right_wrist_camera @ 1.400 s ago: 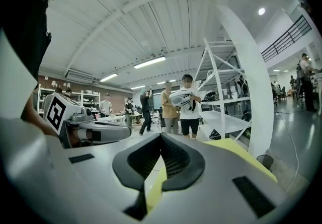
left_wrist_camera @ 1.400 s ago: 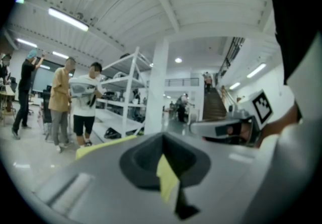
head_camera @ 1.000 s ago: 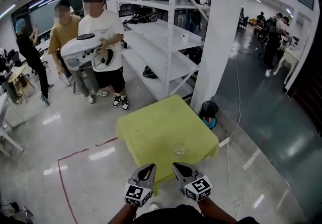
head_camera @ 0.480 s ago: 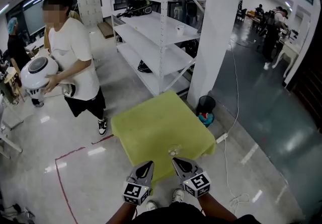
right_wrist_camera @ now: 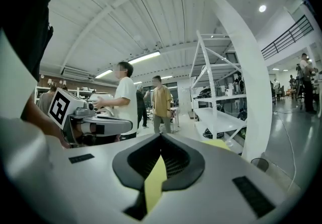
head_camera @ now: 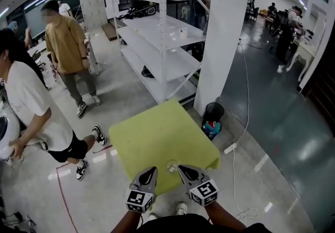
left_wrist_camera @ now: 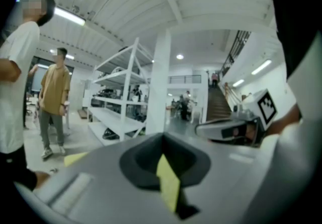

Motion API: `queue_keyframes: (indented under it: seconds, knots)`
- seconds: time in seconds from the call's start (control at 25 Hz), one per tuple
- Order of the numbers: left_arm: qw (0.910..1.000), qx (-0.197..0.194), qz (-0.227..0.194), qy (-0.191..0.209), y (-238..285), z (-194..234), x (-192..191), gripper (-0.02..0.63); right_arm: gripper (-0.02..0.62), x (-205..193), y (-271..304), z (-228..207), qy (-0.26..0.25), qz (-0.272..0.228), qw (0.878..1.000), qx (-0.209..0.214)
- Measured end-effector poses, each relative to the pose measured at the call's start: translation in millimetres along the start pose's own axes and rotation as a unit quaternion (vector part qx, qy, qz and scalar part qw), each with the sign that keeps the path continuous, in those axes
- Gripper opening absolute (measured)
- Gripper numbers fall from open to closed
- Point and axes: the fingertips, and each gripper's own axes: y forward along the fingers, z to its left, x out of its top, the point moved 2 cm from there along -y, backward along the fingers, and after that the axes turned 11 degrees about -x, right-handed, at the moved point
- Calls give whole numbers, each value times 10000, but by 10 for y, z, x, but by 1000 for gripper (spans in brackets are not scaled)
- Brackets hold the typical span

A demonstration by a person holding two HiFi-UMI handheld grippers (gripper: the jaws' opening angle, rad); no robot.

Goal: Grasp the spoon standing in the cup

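Note:
A small clear cup [head_camera: 171,165] stands near the front edge of the yellow-green table [head_camera: 157,135] in the head view; the spoon in it is too small to make out. My left gripper [head_camera: 152,171] and right gripper [head_camera: 181,168] are side by side just short of that edge, with the cup ahead between their tips. Both have jaws together and hold nothing. In the left gripper view the left gripper [left_wrist_camera: 162,140] shows only a sliver of yellow through its jaws. The right gripper view shows the right gripper [right_wrist_camera: 161,140] the same way. The cup is hidden in both gripper views.
A white pillar [head_camera: 222,38] and a white shelving rack [head_camera: 162,33] stand behind the table. A black bin [head_camera: 213,111] sits at the table's far right corner, with a cable [head_camera: 246,101] along the floor. Two people [head_camera: 31,111] are at the left, by red floor tape [head_camera: 63,195].
The table and cup have come closer to both grippers. The person in white carrying the white appliance has walked to the far left; the one in the tan shirt now stands alone.

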Motion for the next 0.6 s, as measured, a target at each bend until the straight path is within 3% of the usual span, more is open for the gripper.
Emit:
queue_keyframes:
  seconds: [0.24, 0.4, 0.6]
  knots:
    - [9997, 220, -92, 13, 332, -58, 88, 5, 6, -87, 11, -434, 67, 70, 9999, 55]
    - [9992, 343, 211, 77, 398, -46, -67, 5, 6, -168, 18, -579, 124, 120, 9997, 144]
    - [9981, 399, 446, -140, 402, -71, -209, 5, 6, -306, 30, -576, 152, 249, 9992, 265]
